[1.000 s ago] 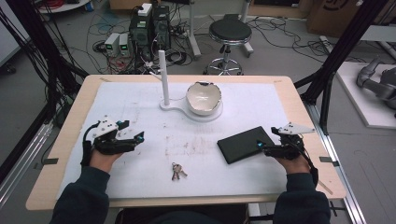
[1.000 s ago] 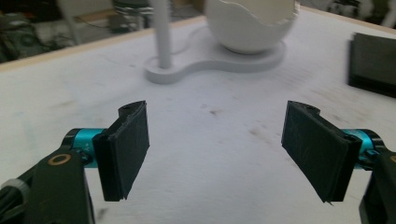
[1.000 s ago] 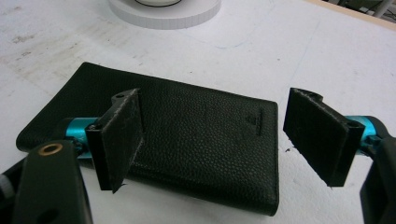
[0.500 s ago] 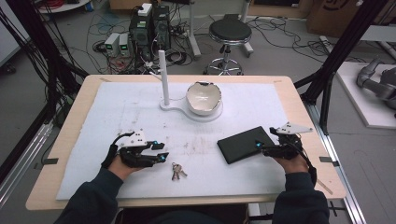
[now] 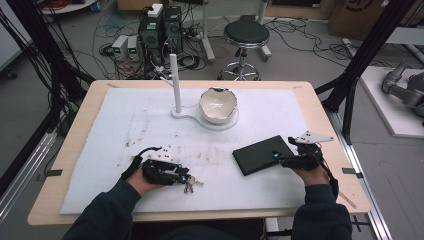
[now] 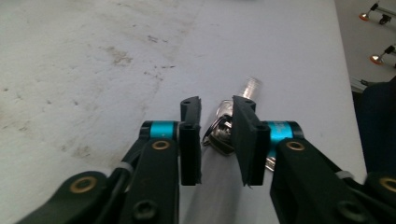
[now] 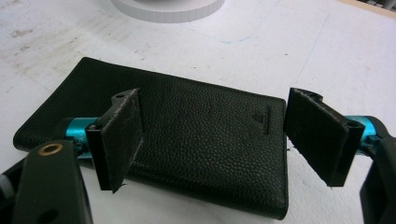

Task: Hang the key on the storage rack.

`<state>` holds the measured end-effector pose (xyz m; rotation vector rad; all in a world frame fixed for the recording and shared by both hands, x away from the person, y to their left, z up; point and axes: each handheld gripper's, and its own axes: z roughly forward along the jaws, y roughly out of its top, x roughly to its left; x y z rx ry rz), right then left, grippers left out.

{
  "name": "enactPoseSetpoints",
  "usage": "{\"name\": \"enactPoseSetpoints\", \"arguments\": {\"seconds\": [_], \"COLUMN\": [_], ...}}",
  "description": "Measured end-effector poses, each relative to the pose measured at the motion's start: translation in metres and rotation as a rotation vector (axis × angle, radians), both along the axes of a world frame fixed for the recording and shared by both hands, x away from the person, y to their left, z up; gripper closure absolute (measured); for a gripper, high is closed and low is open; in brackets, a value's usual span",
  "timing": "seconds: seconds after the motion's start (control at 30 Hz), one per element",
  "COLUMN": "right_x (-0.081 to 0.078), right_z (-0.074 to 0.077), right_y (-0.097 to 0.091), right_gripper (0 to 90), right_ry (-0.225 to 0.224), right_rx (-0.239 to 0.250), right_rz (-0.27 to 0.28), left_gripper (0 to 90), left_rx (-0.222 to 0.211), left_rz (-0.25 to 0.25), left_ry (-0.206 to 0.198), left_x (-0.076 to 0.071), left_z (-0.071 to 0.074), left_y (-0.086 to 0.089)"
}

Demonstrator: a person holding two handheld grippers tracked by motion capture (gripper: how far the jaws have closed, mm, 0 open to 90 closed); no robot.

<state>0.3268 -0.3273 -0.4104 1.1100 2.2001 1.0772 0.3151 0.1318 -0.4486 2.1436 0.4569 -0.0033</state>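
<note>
A small bunch of keys (image 5: 190,186) lies on the white mat near the table's front. My left gripper (image 5: 183,179) has its tips right at them. In the left gripper view the keys (image 6: 218,133) sit between the two pads (image 6: 190,140), which have just been closing to a narrow gap; I see no firm pinch, and the keys rest on the mat. A black leather wallet (image 5: 259,154) lies flat at the right. My right gripper (image 5: 281,159) stands open at its right end, and in the right gripper view the wide jaws hover over the wallet (image 7: 187,140).
A white bowl (image 5: 218,105) sits on a white stand with an upright post (image 5: 174,80) at the back centre. The white mat (image 5: 125,125) covers most of the wooden table (image 5: 320,95). A stool and cables stand on the floor beyond the far edge.
My left gripper slid rightwards across the mat to the keys and its jaws narrowed around them. The right gripper and wallet stayed put.
</note>
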Motion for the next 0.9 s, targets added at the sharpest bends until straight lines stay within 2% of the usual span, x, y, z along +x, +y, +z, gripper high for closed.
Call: {"name": "enactPoseSetpoints", "arguments": {"seconds": [0.03,0.07,0.1,0.27,0.43,0.6,0.77,0.9], "right_x": [0.000,0.000,0.000,0.000,0.000,0.000,0.000,0.000], "right_z": [0.000,0.000,0.000,0.000,0.000,0.000,0.000,0.000], "right_y": [0.000,0.000,-0.001,-0.001,-0.002,-0.002,-0.002,-0.001], "right_gripper": [20.6,20.6,20.7,20.7,20.6,20.7,20.7,20.7], "right_ry": [-0.001,-0.001,-0.003,0.000,0.000,0.001,0.002,0.003], "right_rx": [-0.002,-0.002,0.000,-0.001,0.003,0.002,0.003,0.001], "right_rz": [-0.001,-0.001,-0.001,0.000,-0.003,-0.002,-0.003,-0.003], "left_gripper": [82.0,82.0,86.1,87.3,87.5,87.5,87.7,87.8], "left_rx": [-0.001,0.007,-0.002,-0.012,-0.091,-0.122,-0.161,-0.211], "left_rz": [-0.003,-0.009,-0.003,0.008,0.044,0.092,0.124,0.169], "left_ry": [0.009,0.012,0.027,0.045,0.051,0.049,0.019,-0.022], "left_x": [0.000,0.000,0.000,0.002,0.004,0.007,0.008,0.009], "left_z": [0.000,0.001,0.001,0.002,0.008,0.012,0.018,0.028], "left_y": [0.000,0.002,0.002,0.005,0.013,0.021,0.029,0.040]}}
